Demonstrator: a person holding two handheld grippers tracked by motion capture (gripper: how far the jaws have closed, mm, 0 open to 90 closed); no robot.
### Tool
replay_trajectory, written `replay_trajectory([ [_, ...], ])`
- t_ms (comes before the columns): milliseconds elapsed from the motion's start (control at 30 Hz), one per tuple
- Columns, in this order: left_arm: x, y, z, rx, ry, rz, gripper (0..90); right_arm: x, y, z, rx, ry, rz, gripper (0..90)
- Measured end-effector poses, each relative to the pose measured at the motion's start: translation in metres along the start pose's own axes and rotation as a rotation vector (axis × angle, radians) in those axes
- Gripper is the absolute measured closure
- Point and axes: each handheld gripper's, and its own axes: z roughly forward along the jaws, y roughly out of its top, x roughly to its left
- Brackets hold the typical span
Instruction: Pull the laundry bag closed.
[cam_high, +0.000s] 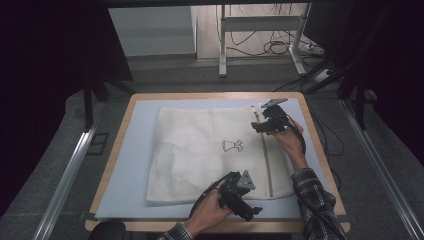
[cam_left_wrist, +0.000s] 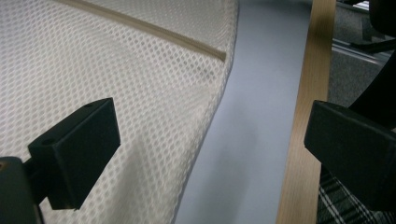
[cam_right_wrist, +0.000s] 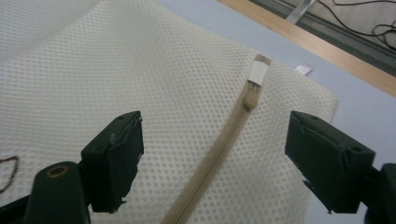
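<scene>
Nearest, by the counter's (cam_high: 116, 150) front edge, the left gripper (cam_high: 239, 195) hovers above the front right corner of a cream mesh laundry bag (cam_high: 200, 150); its fingers (cam_left_wrist: 74, 149) stand wide apart, holding and touching nothing. Further back, near the right edge, the right gripper (cam_high: 267, 121) sits over the bag's beige zipper (cam_right_wrist: 219, 149), fingers (cam_right_wrist: 114, 158) wide, straddling it without contact. A small white tag (cam_right_wrist: 258, 71) caps the zipper's far end. The bag's dark red outline emblem (cam_high: 232, 145) cannot be read.

Black blocky jaws on both grippers — the left gripper (cam_high: 240, 197) carries a grey three-cornered plate — and plaid sleeves (cam_high: 312, 192)
</scene>
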Motion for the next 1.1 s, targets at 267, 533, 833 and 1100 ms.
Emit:
replay_trajectory([
  [267, 0.005, -0.010, -0.006, -0.001, 0.001, -0.014, 3.3, 0.008, -0.001, -0.006, 0.013, 0.049, 0.012, 13.8],
  [533, 0.006, -0.023, -0.010, -0.017, 0.007, -0.026, 3.3, 0.017, -0.005, -0.005, 0.072, 0.043, 0.011, 5.7],
  [833, 0.011, -0.041, -0.024, -0.053, -0.012, -0.070, 4.0, 0.025, -0.009, -0.013, 0.074, 0.055, 0.014, 3.4],
  [1100, 0.011, -0.048, -0.034, -0.055, 0.003, -0.061, 4.3, 0.032, -0.015, -0.022, 0.050, 0.091, 0.024, 3.0],
])
